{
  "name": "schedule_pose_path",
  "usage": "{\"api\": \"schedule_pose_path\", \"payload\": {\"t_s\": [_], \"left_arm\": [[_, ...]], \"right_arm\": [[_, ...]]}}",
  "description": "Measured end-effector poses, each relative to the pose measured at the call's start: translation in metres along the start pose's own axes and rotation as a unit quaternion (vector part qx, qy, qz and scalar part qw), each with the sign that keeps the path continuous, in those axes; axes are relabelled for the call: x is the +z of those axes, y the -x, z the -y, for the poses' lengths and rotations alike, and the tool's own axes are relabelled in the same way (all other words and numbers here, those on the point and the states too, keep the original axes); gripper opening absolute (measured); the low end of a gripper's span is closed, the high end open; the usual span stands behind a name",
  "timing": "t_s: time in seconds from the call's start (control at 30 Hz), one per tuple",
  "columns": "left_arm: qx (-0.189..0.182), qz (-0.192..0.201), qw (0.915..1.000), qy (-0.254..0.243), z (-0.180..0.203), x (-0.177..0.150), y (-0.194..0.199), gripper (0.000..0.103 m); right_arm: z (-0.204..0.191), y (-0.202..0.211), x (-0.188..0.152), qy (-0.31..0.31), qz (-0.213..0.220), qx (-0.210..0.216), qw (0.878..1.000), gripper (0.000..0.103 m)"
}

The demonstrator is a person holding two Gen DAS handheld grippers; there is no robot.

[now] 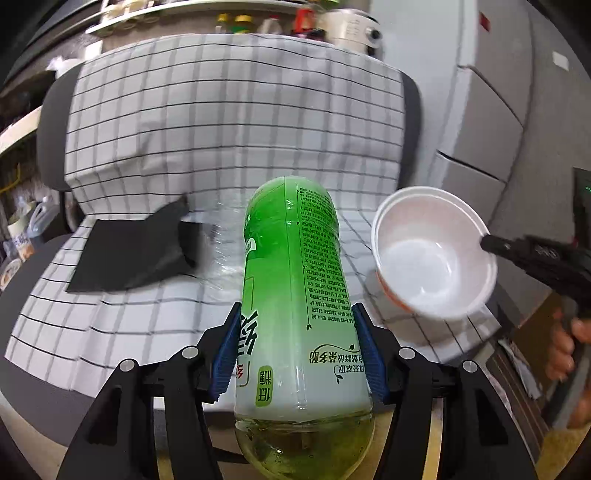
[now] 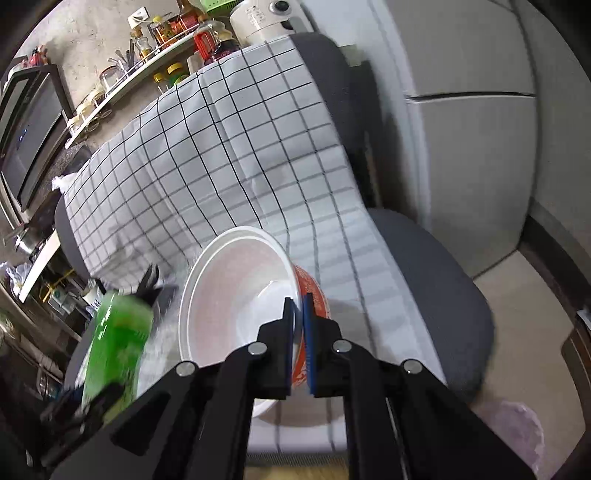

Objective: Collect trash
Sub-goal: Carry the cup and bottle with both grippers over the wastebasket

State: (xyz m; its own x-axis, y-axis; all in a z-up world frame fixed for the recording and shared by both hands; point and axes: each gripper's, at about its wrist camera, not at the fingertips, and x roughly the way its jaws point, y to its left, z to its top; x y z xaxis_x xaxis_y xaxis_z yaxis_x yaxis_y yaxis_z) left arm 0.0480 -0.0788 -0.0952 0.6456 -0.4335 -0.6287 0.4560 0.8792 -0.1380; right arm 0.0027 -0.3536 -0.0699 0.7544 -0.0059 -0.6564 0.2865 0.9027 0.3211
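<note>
Empty bowl; bottle with dregs

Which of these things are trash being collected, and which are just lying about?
Trash job: green bottle, in left gripper; white bowl, rim pinched by right gripper; black wrapper.

Lying about: checked cloth, chair, shelf jars, fridge.

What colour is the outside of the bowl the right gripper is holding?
Orange-red with a white pattern; the bowl is plain white inside. Right wrist view shows it best.
</note>
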Motion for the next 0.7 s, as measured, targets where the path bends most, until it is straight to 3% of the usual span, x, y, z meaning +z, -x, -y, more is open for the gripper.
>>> {"api": "schedule_pose_path", "payload": {"t_s": [0.23,0.37,0.7], "left_arm": [[-0.02,-0.011,0.999,-0.039,0.042,-0.018,-0.008,0.058],[-0.068,-0.028,0.996,-0.05,0.068,-0.028,-0.014,0.058],[-0.158,-0.034,0.9822,-0.096,0.146,-0.029,-0.027,0.058]], "right_arm": [[0.04,0.058,-0.049,-0.037,0.007,-0.017,0.999,0.006],[0.062,0.088,-0.065,-0.052,0.02,-0.039,0.998,0.006],[0.127,0.155,-0.096,-0.094,0.035,-0.149,0.984,0.006]]}}
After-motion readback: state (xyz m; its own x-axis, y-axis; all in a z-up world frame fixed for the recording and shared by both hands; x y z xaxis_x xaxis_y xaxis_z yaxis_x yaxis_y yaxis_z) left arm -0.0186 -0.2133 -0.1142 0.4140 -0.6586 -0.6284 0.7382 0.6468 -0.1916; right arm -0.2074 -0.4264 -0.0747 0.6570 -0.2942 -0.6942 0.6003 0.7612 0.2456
